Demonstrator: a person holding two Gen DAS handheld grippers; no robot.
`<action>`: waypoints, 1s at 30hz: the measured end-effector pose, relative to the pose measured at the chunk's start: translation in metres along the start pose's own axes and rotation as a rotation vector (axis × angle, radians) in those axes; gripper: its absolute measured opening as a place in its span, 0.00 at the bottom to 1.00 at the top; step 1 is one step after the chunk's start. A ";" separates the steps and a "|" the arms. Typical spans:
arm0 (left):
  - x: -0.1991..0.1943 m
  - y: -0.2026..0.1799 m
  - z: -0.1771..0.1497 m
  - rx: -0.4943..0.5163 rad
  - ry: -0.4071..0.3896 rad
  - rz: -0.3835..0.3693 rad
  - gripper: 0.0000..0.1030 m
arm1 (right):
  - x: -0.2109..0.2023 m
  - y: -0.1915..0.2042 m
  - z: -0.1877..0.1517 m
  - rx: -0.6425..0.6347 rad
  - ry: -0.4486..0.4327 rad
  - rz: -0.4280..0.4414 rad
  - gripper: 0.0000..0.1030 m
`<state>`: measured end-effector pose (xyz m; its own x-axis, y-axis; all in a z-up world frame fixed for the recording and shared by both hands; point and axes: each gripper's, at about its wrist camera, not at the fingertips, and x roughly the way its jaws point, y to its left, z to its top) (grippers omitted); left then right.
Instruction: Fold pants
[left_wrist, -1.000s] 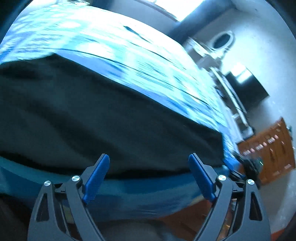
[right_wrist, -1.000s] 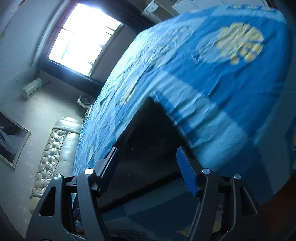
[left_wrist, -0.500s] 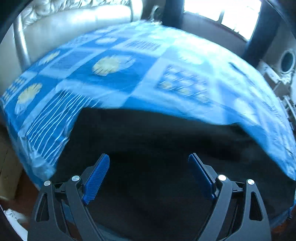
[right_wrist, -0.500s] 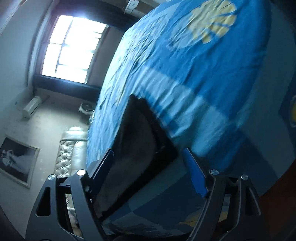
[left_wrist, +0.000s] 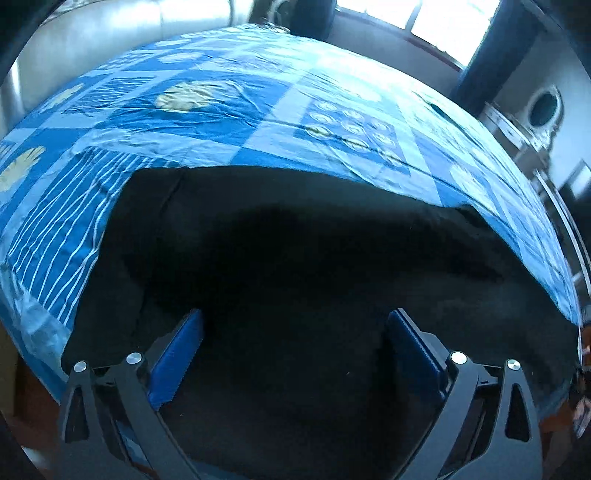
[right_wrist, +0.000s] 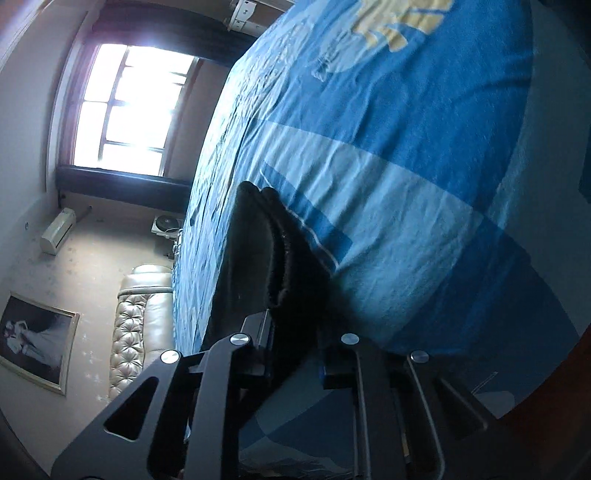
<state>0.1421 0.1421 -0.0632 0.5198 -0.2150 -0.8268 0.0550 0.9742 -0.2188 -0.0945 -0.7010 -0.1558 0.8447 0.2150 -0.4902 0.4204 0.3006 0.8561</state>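
Bed with blue patterned sheet (left_wrist: 280, 122), tufted headboard (right_wrist: 129, 332), one window (right_wrist: 129, 107), one framed picture (right_wrist: 33, 336). One pair of black pants (left_wrist: 295, 266) flat near bed's edge. Left gripper (left_wrist: 295, 332) spread wide over pants, holding nothing. Right gripper (right_wrist: 291, 328) clamped on pants' edge (right_wrist: 280, 266); fingertips buried in cloth

My pants (left_wrist: 295, 266): matt black cloth, fuzzy nap. Bed sheet (left_wrist: 258, 122): thin blue printed cloth, creased. Left tool (left_wrist: 293, 347): ribbed blue pads (left_wrist: 177, 362), matt black plastic arms w/ shiny metal screws. Headboard (right_wrist: 136, 332): glossy tufted leather.
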 end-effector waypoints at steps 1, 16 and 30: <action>0.000 -0.001 -0.002 0.028 0.004 0.001 0.95 | 0.001 0.003 -0.001 -0.002 -0.003 0.000 0.14; -0.037 0.018 -0.003 0.021 -0.120 0.091 0.95 | -0.016 0.091 -0.006 -0.199 -0.054 -0.031 0.14; -0.033 0.020 -0.014 -0.015 -0.090 0.063 0.95 | -0.014 0.201 -0.049 -0.459 -0.036 0.026 0.14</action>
<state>0.1140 0.1677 -0.0477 0.5963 -0.1457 -0.7894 0.0074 0.9844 -0.1760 -0.0387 -0.5981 0.0150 0.8675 0.1980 -0.4564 0.2154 0.6774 0.7033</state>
